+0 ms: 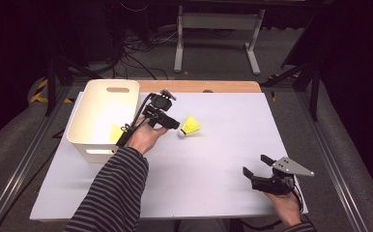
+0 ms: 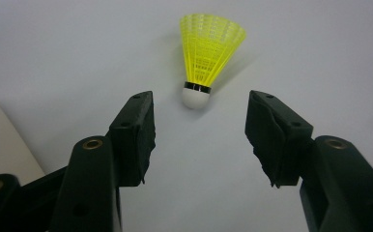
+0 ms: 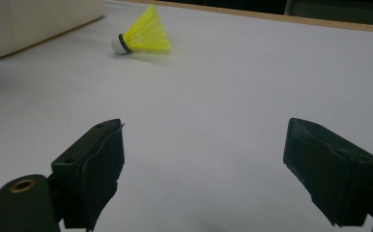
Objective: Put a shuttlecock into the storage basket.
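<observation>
Working at the white table (image 1: 213, 164), I have the white bin (image 1: 102, 118) standing at its far left corner, with something yellow lying inside it (too small to make out). My left claw (image 1: 175, 124) reaches just beside the bin, its jaws spread with nothing between them. My right claw (image 1: 254, 164) rests near the table's front right edge, jaws spread wide and empty too. The yellow shuttlecock (image 1: 190, 126) lies on its side on the table just beyond my left claw's tips, its white cork (image 2: 195, 96) pointing toward the gap, untouched.
</observation>
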Action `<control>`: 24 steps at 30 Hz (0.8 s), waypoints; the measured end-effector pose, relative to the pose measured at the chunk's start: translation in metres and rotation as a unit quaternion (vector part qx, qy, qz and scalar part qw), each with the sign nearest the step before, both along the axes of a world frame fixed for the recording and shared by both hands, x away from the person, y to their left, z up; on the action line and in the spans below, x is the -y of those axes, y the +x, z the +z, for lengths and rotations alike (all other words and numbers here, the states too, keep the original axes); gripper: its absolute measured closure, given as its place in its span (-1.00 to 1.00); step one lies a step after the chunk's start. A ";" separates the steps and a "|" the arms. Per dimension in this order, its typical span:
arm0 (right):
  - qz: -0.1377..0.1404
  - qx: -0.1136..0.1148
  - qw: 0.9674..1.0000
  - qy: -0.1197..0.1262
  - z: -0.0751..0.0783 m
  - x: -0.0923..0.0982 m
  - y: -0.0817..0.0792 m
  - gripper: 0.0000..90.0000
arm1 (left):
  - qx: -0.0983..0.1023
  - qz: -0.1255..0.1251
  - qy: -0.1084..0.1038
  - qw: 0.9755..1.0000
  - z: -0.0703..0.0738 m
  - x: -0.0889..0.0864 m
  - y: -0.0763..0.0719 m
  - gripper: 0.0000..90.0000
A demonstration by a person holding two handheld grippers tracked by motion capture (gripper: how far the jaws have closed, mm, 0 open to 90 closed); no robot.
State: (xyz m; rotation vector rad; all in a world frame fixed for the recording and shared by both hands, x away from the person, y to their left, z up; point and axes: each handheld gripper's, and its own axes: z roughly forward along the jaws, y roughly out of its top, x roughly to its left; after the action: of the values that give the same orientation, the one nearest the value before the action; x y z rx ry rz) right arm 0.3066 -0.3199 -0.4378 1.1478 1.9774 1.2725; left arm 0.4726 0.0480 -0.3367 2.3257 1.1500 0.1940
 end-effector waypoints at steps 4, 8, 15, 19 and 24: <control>0.000 0.000 1.000 0.001 0.000 0.000 0.000 -0.67 | -0.004 0.002 0.000 1.000 -0.003 0.002 0.002 0.00; 0.000 0.001 1.000 0.000 0.000 0.000 0.000 -0.67 | -0.004 0.002 0.002 1.000 -0.005 0.003 0.003 0.00; 0.000 0.000 1.000 0.000 0.000 0.000 0.000 -0.67 | -0.006 -0.001 0.003 1.000 -0.010 0.007 0.006 0.00; 0.000 0.000 1.000 0.000 0.000 0.000 0.000 -0.67 | -0.009 -0.002 0.006 1.000 -0.013 0.009 0.008 0.00; 0.000 0.000 1.000 0.001 0.000 0.000 0.000 -0.67 | -0.012 -0.003 0.008 1.000 -0.018 0.013 0.010 -0.01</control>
State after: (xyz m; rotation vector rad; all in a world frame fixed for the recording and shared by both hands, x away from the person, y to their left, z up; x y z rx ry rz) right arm 0.3069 -0.3202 -0.4379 1.1474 1.9772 1.2742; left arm 0.4824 0.0353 -0.3545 2.3506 1.1562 0.1739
